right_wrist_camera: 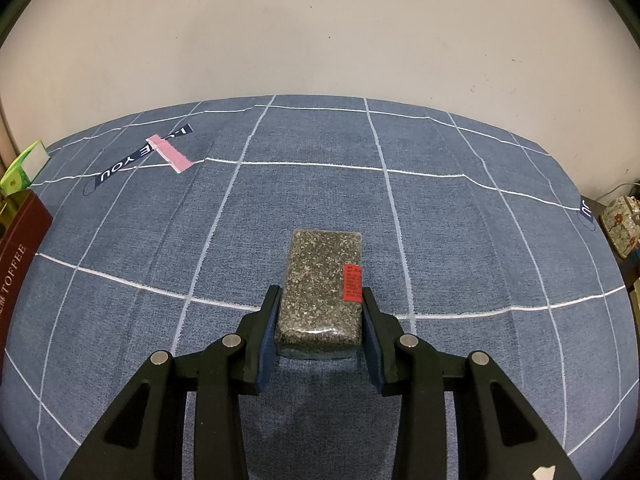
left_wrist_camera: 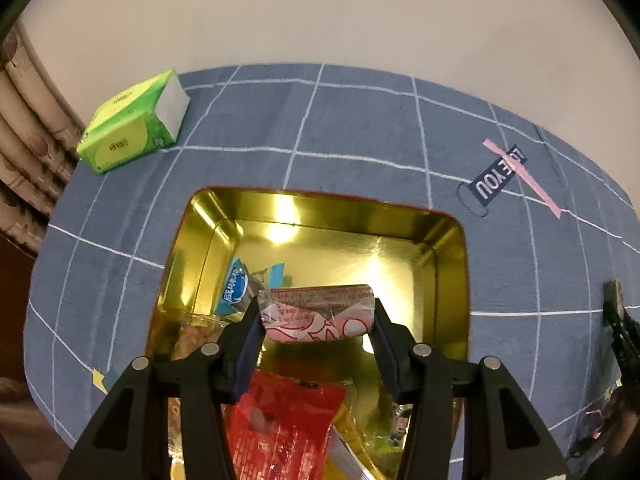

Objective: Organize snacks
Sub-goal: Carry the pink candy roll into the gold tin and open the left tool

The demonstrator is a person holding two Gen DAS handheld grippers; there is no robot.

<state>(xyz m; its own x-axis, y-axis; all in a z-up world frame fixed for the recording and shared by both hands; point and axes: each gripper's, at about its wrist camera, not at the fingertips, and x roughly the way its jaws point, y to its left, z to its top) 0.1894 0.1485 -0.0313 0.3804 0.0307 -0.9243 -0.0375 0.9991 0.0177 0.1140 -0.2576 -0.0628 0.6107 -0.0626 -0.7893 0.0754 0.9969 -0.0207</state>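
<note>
A green tissue pack (left_wrist_camera: 134, 122) lies at the far left of the blue checked cloth (left_wrist_camera: 360, 128) over the surface. The left gripper (left_wrist_camera: 316, 318) hangs over the gold tin (left_wrist_camera: 452, 240), jaws clamped on a pink-and-white wrapped snack (left_wrist_camera: 318, 314), above a red packet (left_wrist_camera: 284, 424) and a blue packet (left_wrist_camera: 236, 290) inside. To the right, the right gripper (right_wrist_camera: 319, 306) has its jaws clamped on a speckled dark snack block (right_wrist_camera: 320, 292) resting on the cloth.

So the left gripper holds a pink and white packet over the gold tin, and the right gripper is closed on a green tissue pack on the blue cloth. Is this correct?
Not quite. The right gripper is closed on a dark speckled block with a red label, as the right wrist view shows. The green tissue pack lies untouched at the cloth's far edge. The rest is right: the left gripper holds the pink and white packet over the gold tin.
</note>
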